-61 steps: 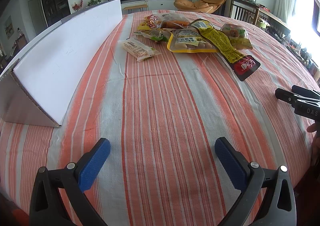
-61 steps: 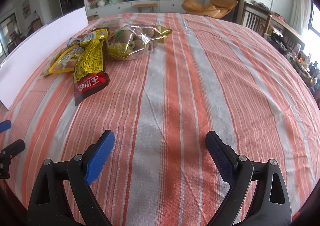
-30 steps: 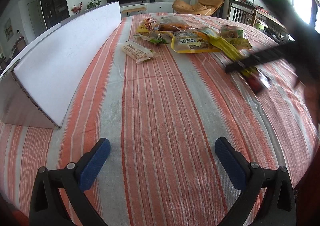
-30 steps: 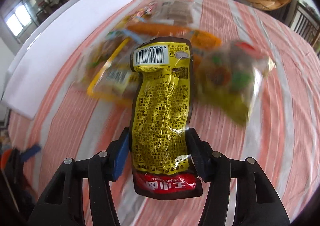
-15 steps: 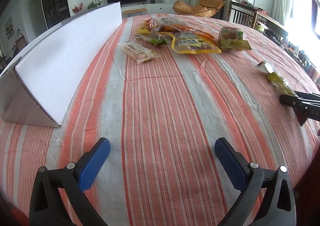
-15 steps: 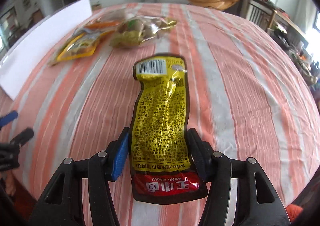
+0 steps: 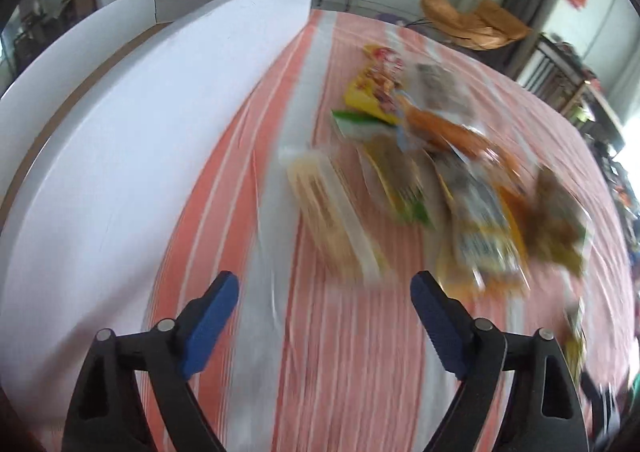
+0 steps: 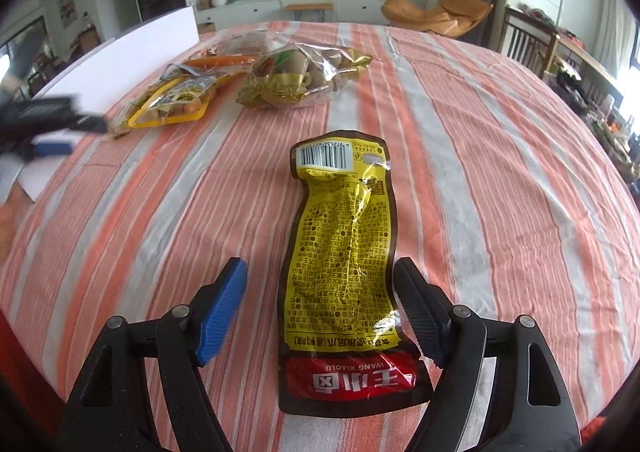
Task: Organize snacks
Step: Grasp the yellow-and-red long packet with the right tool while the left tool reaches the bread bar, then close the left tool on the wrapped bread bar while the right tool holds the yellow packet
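A long yellow and red snack pouch (image 8: pixel 344 252) lies flat on the striped tablecloth between the fingers of my right gripper (image 8: pixel 320 304), which is open and not touching it. Further back lie a clear bag with gold trim (image 8: pixel 300 80) and a yellow-edged packet (image 8: pixel 176 100). My left gripper (image 7: pixel 324 316) is open and empty above the cloth, just short of a blurred pale wafer packet (image 7: pixel 332 208) and a pile of several snack packets (image 7: pixel 440 156). It also shows at the left of the right wrist view (image 8: pixel 48 120).
A long white cardboard box (image 7: pixel 140 124) stands along the left side of the table. The round table's edge (image 8: pixel 600 292) curves close on the right. Chairs and a TV cabinet are beyond the table.
My right gripper has opened and let the yellow pouch down onto the cloth. My left gripper has moved fast forward toward the snack pile; its view is blurred.
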A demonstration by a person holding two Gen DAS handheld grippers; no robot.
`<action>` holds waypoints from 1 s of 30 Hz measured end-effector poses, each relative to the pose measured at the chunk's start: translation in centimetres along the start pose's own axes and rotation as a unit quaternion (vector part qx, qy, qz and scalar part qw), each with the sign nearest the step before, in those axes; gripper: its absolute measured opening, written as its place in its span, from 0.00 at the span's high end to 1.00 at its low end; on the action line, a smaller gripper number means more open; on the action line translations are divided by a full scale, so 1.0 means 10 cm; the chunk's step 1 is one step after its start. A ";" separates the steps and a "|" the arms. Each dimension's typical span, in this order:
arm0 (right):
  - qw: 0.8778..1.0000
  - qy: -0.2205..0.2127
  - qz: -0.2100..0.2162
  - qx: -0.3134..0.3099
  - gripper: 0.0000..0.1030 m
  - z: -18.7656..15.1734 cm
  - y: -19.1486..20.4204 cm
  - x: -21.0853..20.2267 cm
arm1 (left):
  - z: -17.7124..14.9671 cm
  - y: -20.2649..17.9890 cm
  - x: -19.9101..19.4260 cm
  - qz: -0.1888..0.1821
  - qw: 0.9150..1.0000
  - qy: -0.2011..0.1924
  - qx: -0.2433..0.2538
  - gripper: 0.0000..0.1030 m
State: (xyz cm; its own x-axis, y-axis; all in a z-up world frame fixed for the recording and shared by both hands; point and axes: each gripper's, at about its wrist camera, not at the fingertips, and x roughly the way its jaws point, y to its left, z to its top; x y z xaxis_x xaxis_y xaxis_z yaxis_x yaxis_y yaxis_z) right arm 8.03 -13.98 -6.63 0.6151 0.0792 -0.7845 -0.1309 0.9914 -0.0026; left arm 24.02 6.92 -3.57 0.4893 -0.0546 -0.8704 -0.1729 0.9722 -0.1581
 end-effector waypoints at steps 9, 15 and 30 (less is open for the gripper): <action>1.000 0.002 0.014 0.012 0.23 0.00 -0.04 -0.02 | -0.07 -0.14 0.08 0.013 0.997 0.002 0.070 0.71; 1.000 0.007 0.020 0.016 0.23 0.02 -0.06 -0.03 | -0.88 0.04 -0.39 -0.041 0.994 0.012 0.103 0.64; 1.000 0.026 -0.001 -0.011 0.15 -0.10 -0.12 -0.08 | -1.08 0.01 -0.29 0.015 0.993 -0.050 0.106 0.00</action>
State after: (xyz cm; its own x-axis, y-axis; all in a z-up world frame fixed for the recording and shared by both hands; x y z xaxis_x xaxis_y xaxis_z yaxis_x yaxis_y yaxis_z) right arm 6.98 -15.35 -6.63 0.5741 0.0717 -0.8156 -0.1472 0.9890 -0.0168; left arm 13.37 4.69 -6.10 0.5709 -0.0126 -0.8209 -0.0092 0.9997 -0.0217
